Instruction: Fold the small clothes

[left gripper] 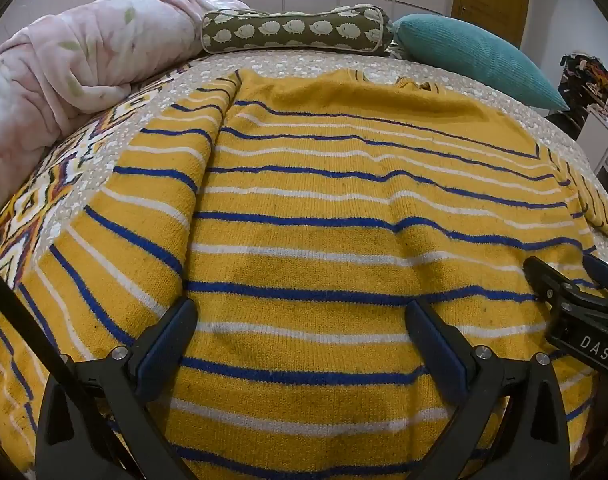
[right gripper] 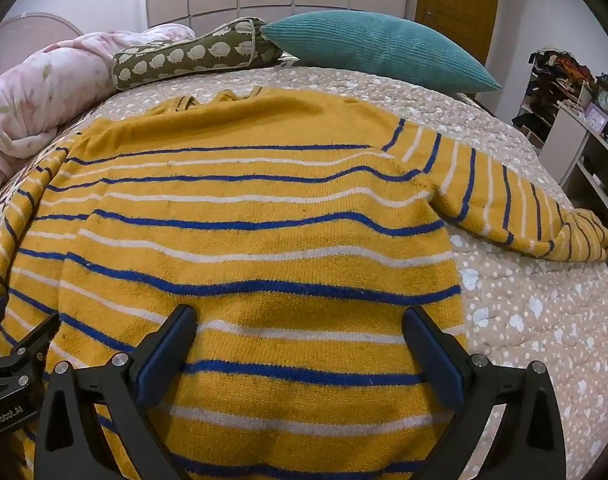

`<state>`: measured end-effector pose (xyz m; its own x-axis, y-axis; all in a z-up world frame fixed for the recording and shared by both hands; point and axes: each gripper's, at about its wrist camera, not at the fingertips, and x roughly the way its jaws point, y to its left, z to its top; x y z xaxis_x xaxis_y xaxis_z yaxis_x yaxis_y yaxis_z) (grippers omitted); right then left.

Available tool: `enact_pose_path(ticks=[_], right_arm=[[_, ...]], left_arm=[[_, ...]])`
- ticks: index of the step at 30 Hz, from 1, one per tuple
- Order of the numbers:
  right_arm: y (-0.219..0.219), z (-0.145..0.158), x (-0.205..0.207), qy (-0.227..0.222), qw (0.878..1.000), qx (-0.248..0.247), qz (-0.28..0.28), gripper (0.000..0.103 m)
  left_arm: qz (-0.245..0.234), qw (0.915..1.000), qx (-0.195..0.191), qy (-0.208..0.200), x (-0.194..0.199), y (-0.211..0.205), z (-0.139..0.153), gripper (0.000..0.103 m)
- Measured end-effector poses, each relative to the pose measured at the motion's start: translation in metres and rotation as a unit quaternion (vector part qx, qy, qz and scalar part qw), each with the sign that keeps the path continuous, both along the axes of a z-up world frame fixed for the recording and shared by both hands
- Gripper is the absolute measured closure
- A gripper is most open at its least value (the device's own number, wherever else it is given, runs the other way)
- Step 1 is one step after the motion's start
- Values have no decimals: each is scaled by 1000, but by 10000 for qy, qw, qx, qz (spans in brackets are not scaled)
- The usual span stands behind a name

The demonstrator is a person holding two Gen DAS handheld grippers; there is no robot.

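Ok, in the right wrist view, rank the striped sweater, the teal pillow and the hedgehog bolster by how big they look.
1. striped sweater, though it lies nearest the camera
2. teal pillow
3. hedgehog bolster, partly hidden behind the pillow

My left gripper [left gripper: 300, 344] is pitched steeply down over the lower part of the sweater [left gripper: 324, 208], jaws spread as wide as they go, nothing between the blue pads, which stand clear of the knit. My right gripper [right gripper: 300, 348] sits in the same downward tilt over the sweater's lower right part, near its side edge, jaws likewise fully apart and empty. The two are just beside each other: each shows at the edge of the other's view.
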<state>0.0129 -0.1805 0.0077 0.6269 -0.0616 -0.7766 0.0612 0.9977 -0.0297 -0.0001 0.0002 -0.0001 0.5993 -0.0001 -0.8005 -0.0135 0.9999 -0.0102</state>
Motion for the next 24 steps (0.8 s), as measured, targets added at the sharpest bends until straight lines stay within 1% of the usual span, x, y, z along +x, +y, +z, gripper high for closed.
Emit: enact_pose_path(ticks=[11, 15, 16, 18, 19, 20, 21, 22, 23, 24], right_arm=[[0, 0, -1, -3, 10000, 11, -4, 0], [-2, 0, 0, -7, 10000, 46, 2, 0], [-2, 0, 0, -6, 10000, 59, 4, 0], [-3, 1, -1, -1, 10000, 95, 7, 0], [-3, 1, -1, 5, 10000, 97, 8, 0], [-3, 1, -1, 17, 10000, 96, 9, 0], [-3, 1, -1, 21, 10000, 94, 10, 0], [-3, 1, -1, 26, 10000, 93, 10, 0], [-3, 1, -1, 32, 10000, 91, 10, 0], [-3, 1, -2, 30, 10000, 94, 11, 0]], left_arm=[[5, 10000, 33, 37, 3, -1, 2, 0], [9, 9997, 249, 36, 4, -8, 10, 1], [-47, 9998, 212, 50, 3, -10, 14, 5], [-223, 9997, 29, 127, 0, -10, 25, 35], [-292, 9994, -25, 180, -3, -8, 34, 41], [-367, 9990, -172, 194, -7, -1, 47, 45], [-388, 9988, -240, 167, -12, 6, 59, 45], [-371, 9985, -393, 67, -16, 19, 75, 45], [-306, 9987, -400, -67, -21, 33, 91, 40], [-187, 9989, -345, -262, -24, 52, 105, 29]])
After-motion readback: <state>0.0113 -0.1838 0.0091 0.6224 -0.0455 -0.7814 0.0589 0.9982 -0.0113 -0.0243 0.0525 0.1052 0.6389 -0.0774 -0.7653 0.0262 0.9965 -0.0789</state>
